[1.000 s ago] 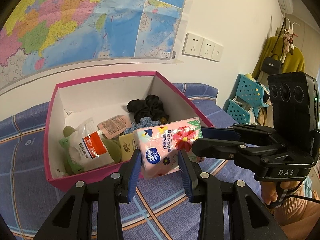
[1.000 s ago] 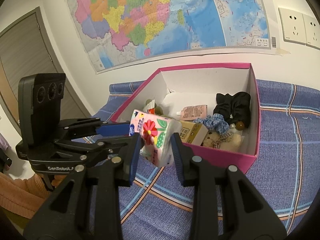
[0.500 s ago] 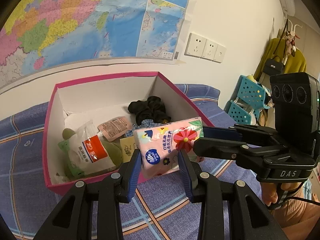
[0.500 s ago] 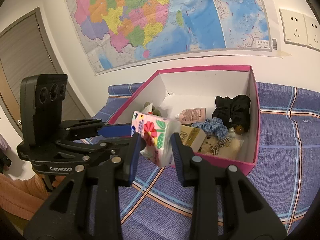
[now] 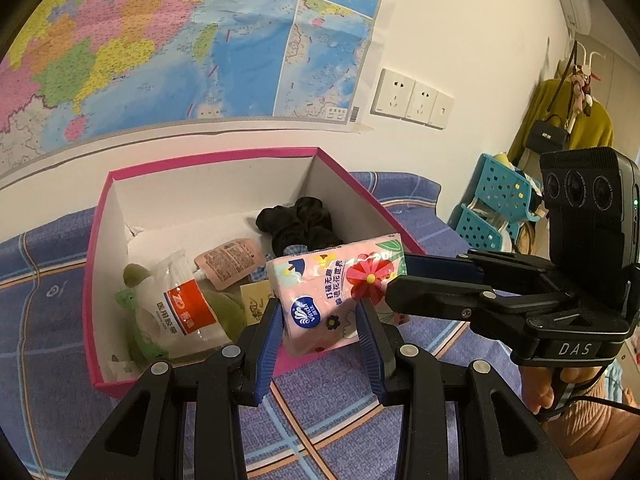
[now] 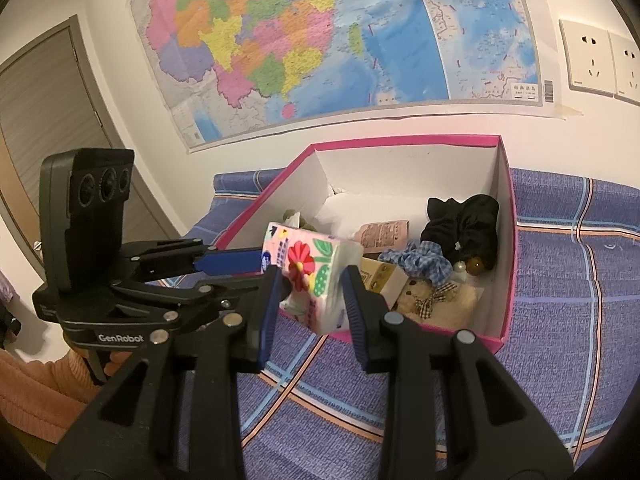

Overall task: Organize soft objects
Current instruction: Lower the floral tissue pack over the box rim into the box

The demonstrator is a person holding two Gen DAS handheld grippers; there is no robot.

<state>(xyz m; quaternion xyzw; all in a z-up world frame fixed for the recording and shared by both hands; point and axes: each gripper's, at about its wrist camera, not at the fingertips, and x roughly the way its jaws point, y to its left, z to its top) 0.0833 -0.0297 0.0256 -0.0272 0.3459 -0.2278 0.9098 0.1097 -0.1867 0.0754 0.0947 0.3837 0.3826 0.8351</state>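
A pink floral tissue pack [image 5: 332, 292] is held in the air just in front of the pink box [image 5: 208, 158]. My left gripper [image 5: 320, 316] is shut on one end of it. My right gripper [image 6: 310, 288] is shut on the other end of the tissue pack [image 6: 316, 276]. The box [image 6: 508, 280] holds a black scrunchie [image 5: 300, 220], a cotton bag [image 5: 180, 312], a green plush [image 5: 228, 308], a pink sachet [image 5: 230, 260], a blue checked scrunchie [image 6: 416, 260] and a small bear [image 6: 424, 296].
The box stands on a blue plaid bedspread [image 6: 560, 320] against a wall with a map [image 5: 160, 40] and sockets [image 5: 412, 100]. Turquoise baskets [image 5: 492, 208] stand at the right. A door [image 6: 40, 120] is at the left.
Both grippers and the tissue pack have lifted slightly, still in front of the box. The grip on the pack is unchanged.
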